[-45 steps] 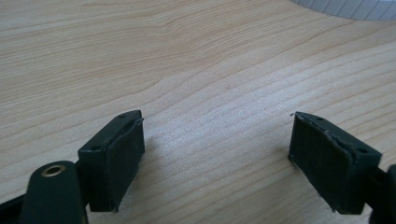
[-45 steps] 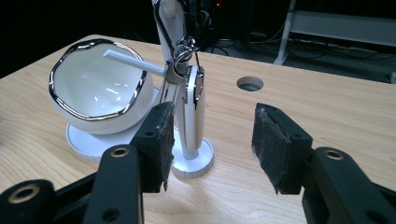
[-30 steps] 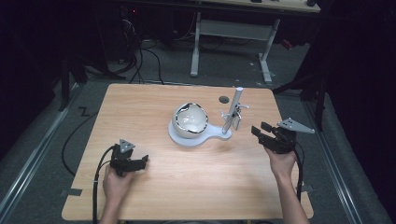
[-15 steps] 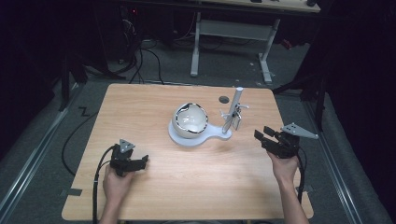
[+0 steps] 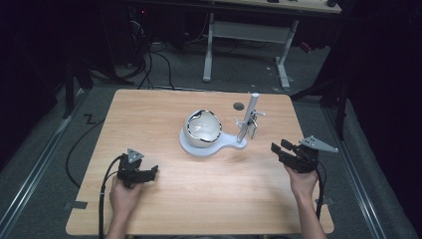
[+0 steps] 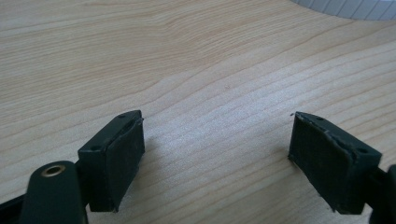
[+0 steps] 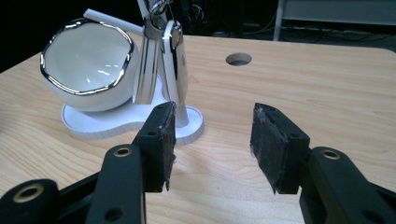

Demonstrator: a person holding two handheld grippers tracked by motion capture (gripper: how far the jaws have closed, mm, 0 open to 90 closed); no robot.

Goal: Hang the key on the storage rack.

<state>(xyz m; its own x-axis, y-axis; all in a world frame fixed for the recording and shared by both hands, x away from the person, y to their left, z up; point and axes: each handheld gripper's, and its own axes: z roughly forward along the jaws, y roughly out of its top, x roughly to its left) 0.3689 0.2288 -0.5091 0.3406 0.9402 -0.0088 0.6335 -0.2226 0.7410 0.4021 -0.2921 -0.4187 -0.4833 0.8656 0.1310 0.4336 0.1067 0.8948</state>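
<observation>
High view is showing the person's two forearms coming in from the near edge of the wooden table (image 5: 164,209), each hand gripping a black tool. At the near left, the left gripper (image 5: 149,174) is sitting low over the bare wood, well apart from everything else; in the left gripper view its jaws are standing spread wide with nothing between them but wood grain, and a sliver of white ribbed rim is peeking in at the far right corner. Over at the right side of the table, the right gripper (image 5: 277,151) is hovering a little farther in, pointing left toward the middle, with its grey three-cornered plate sticking out to the right. In the right gripper view (image 7: 212,140) its jaws are also standing open and holding nothing, and they are looking straight at the white stand (image 7: 121,122). That stand is resting near the table's centre, between the two grippers but nearer the right one, and is carrying a white bowl (image 5: 202,127) with a shiny silver rim on its left part. On the stand's right part an upright white post (image 5: 249,117) is rising, and what seems to be a bunch of keys or a key fob (image 7: 161,60) is hanging from it, though the detail is small. Farther off, just beyond the post, a round hole (image 5: 239,106) is showing in the tabletop.
</observation>
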